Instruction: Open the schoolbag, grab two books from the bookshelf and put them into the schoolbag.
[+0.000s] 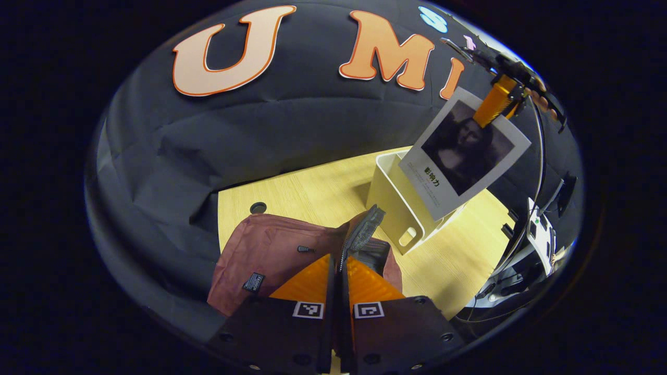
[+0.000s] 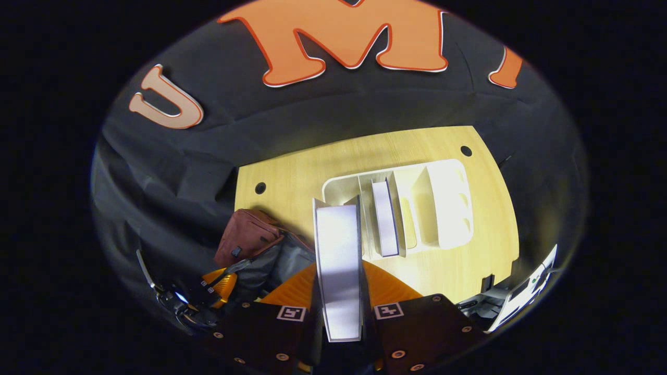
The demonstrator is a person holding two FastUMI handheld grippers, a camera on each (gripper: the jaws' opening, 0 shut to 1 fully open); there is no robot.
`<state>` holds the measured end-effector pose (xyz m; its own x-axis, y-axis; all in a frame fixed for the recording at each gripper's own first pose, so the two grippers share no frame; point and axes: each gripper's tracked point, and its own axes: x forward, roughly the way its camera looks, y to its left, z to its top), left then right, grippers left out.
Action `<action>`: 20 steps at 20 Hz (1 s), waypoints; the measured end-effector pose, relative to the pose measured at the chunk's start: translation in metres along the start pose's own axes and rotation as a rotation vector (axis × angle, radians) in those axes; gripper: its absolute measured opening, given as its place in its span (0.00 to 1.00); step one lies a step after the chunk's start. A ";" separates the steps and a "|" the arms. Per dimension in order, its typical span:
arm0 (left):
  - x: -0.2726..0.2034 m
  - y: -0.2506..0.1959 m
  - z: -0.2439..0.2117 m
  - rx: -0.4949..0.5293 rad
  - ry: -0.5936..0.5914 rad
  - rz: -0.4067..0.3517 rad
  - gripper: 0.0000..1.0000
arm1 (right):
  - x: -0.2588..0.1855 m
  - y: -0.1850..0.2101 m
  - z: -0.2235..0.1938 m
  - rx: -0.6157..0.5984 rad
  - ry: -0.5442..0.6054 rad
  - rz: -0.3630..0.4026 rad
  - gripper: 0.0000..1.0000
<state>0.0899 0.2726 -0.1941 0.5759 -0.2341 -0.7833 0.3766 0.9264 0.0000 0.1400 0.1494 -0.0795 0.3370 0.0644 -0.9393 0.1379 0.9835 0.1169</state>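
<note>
Aloft, right gripper (image 2: 338, 291) pinches book (image 1: 464, 156) — cover title "影响力" — above schoolbag (image 1: 271, 255).

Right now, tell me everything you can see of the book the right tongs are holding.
The book is a thin paperback, as it looks, with a white cover bearing a dark portrait and a line of small print beneath. The right tongs clamp it by one edge, both fingers pressing on it. It hangs tilted in the air above the white bookshelf, touching neither that nor the table. In the right gripper view it shows edge-on, a pale block of pages.
</note>
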 end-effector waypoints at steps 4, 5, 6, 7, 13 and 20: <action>-0.007 0.004 0.005 0.042 0.009 0.040 0.07 | -0.004 0.012 -0.028 -0.010 -0.006 0.084 0.33; -0.010 0.004 0.007 0.050 0.012 0.048 0.07 | -0.002 0.014 -0.036 -0.018 -0.001 0.109 0.33; -0.012 0.002 0.008 0.054 0.013 0.053 0.07 | 0.001 0.017 -0.043 -0.022 0.000 0.134 0.33; -0.012 -0.001 0.008 0.055 0.021 0.055 0.07 | 0.004 0.021 -0.048 -0.022 -0.001 0.162 0.33; -0.019 -0.001 0.016 0.063 0.045 0.088 0.07 | 0.028 0.045 -0.089 0.053 0.007 0.342 0.31; -0.028 0.005 0.021 0.016 0.054 0.098 0.07 | 0.069 0.067 -0.138 0.144 0.036 0.447 0.31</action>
<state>0.0909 0.2771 -0.1594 0.5703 -0.1262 -0.8117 0.3324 0.9391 0.0876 0.0442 0.2431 -0.1806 0.3602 0.4843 -0.7973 0.1159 0.8248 0.5534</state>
